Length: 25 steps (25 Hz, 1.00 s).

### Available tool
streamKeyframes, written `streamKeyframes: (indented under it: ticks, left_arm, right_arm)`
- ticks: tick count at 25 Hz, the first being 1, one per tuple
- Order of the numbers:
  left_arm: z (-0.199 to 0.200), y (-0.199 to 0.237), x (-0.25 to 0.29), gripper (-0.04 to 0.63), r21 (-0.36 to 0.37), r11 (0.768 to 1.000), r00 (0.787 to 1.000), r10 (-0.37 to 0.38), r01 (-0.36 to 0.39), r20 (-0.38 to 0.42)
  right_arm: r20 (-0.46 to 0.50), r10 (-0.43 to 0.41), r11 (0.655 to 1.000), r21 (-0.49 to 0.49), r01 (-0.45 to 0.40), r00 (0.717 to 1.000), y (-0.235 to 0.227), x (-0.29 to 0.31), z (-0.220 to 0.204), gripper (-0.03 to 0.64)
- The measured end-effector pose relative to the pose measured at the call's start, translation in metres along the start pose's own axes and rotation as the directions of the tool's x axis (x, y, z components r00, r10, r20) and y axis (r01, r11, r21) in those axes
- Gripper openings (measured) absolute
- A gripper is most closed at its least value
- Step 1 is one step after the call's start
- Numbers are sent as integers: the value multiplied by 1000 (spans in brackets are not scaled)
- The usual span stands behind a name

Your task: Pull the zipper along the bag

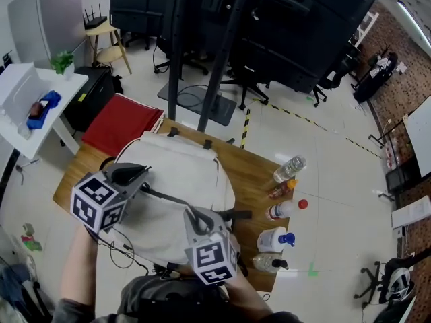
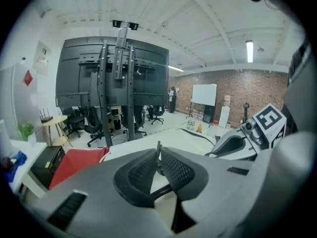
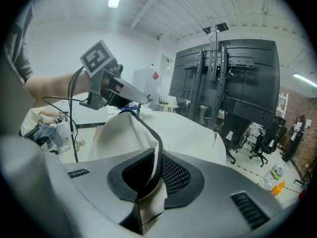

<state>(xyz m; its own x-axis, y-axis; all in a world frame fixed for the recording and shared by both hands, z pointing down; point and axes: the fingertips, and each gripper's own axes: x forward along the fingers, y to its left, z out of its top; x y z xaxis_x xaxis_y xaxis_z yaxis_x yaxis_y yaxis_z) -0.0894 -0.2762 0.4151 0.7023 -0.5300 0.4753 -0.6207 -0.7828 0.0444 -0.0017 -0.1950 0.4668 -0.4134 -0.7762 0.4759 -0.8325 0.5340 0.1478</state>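
While the person stands at the near edge of the wooden table, the right gripper, closest to them, is clamped on a fold of the white bag. Fabric and the dark zipper track are bunched between its pads. Just past it, the left gripper has its jaws pinched tight on the thin metal zipper pull, up on the bag's raised edge. The bag sprawls across the middle of the table. Along the table's right edge, a cluster of bottles. Beyond the table, a red mat lies on the floor, and a black display stand rises behind it.
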Motion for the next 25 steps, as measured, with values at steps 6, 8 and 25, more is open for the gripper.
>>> streamKeyframes:
  ticks: [6, 8, 25]
  left_arm:
    - [-16, 11, -16, 61, -144, 989, 996, -14, 27, 91]
    - [-18, 14, -20, 61, -175, 984, 992, -16, 37, 122]
    - [-50, 76, -74, 61, -345, 938, 970, 111, -29, 219]
  right_arm:
    - [-6, -18, 1000, 13, 18, 1000, -1, 0, -1, 58]
    - [-4, -18, 1000, 15, 18, 1000, -1, 0, -1, 58]
    - [11, -31, 999, 7, 31, 999, 1, 2, 2, 58]
